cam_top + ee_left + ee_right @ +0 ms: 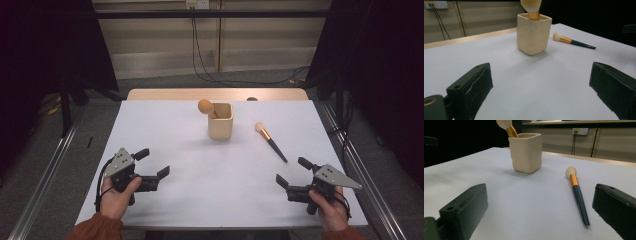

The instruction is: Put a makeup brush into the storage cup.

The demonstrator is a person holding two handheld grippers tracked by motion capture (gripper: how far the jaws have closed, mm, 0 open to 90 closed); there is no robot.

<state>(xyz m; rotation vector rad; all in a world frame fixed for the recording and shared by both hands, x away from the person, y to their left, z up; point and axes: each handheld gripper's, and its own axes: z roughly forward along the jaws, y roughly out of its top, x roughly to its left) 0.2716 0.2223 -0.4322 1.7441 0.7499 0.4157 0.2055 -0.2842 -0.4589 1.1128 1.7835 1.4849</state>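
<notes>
While both grippers idle low at the near edge, nothing held. Left gripper [152,164]: jaws wide apart, empty. Right gripper [290,171]: jaws wide apart, empty, nearest the loose brush [270,141]. Brush: flat on worktop [210,190], right of cup [220,121], apart from it, bristles toward far side. Second brush [206,106] upright in cup. Risks, judged: thin round handle rolling away under uneven pinch; cup tipped by off-centre insertion; standing brush knocked out.

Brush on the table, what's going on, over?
Left gripper open, right gripper open, both empty. Loose brush flat beside cup, nearer right gripper. Path clear.
</notes>
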